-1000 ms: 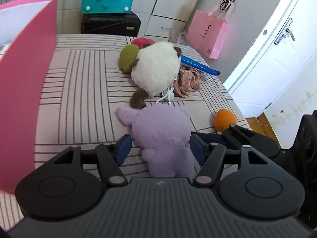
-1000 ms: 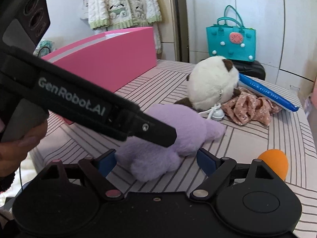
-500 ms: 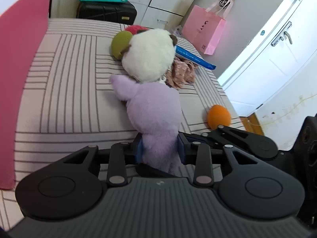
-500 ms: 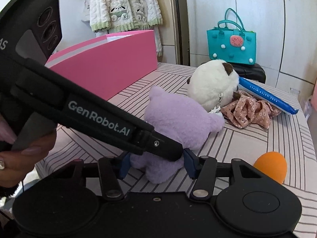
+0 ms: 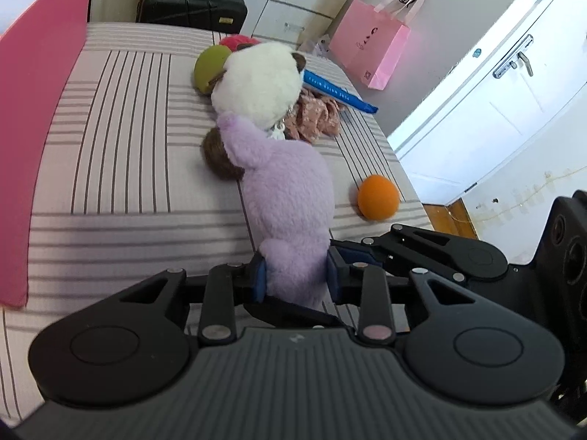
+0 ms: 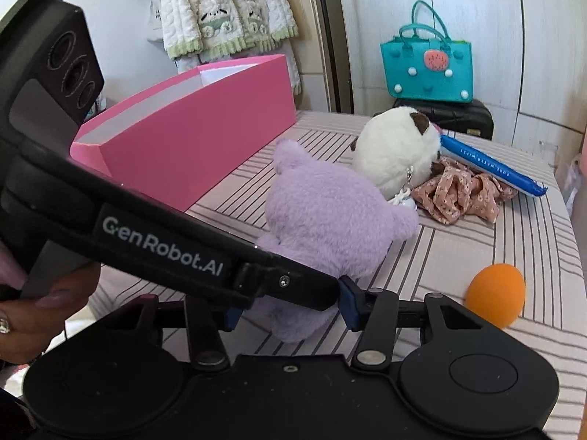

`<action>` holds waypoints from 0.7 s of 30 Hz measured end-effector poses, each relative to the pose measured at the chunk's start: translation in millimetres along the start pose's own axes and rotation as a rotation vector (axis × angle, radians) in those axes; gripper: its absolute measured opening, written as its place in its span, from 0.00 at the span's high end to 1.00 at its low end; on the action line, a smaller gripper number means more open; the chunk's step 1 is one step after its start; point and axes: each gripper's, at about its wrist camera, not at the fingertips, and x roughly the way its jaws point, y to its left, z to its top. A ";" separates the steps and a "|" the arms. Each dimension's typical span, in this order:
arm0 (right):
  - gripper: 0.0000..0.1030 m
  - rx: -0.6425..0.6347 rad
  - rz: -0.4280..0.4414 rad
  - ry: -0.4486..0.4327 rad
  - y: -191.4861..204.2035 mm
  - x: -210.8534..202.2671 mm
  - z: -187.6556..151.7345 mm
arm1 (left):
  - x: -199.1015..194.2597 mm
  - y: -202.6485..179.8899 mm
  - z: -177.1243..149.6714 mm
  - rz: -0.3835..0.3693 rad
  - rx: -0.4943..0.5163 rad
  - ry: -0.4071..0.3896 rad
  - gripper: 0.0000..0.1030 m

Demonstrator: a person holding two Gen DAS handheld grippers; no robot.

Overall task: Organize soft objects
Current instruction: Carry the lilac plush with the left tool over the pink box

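Observation:
A purple plush toy (image 5: 290,190) stands up from the striped bed (image 5: 121,146), its ear against a white plush (image 5: 260,80) behind it. My left gripper (image 5: 295,278) is shut on its lower end, blue pads pressed into the fur on both sides. In the right wrist view the same purple plush toy (image 6: 330,220) sits between the pads of my right gripper (image 6: 290,311), whose jaws are closing and squeeze its base. The left gripper's finger (image 6: 293,282) crosses in front from the left and hides part of the toy. A pink box (image 6: 190,128) stands open at the left.
An orange ball (image 6: 495,293) lies near the bed's right edge. A floral cloth (image 6: 462,190) and a blue packet (image 6: 491,165) lie by the white plush (image 6: 396,150). Green (image 5: 211,68) and red (image 5: 238,41) balls sit behind it. A hand (image 6: 47,300) holds the left gripper.
Both grippers went from wide open around the lying purple plush to closed on it. The toy now stands more upright and squeezed at its base.

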 end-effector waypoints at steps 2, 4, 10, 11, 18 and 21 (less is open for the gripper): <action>0.46 0.008 0.005 0.030 3.3 -2.8 3.3 | -5.9 -0.2 -2.2 -0.008 -0.007 0.014 0.71; 0.46 0.012 0.014 0.054 7.1 -6.8 6.2 | -14.1 -0.6 -4.5 -0.015 -0.014 0.023 0.71; 0.46 -0.001 0.045 0.083 22.6 -22.9 11.2 | -41.3 -5.6 -11.5 -0.029 -0.030 0.026 0.71; 0.46 -0.009 0.046 0.086 27.0 -26.1 12.8 | -46.0 -7.2 -12.2 -0.027 -0.028 0.025 0.71; 0.46 -0.042 0.089 0.119 45.6 -44.9 25.5 | -80.3 -10.9 -15.2 -0.025 -0.047 0.047 0.71; 0.46 -0.064 0.112 0.125 55.4 -52.6 33.5 | -96.5 -13.7 -15.4 -0.011 -0.040 0.029 0.71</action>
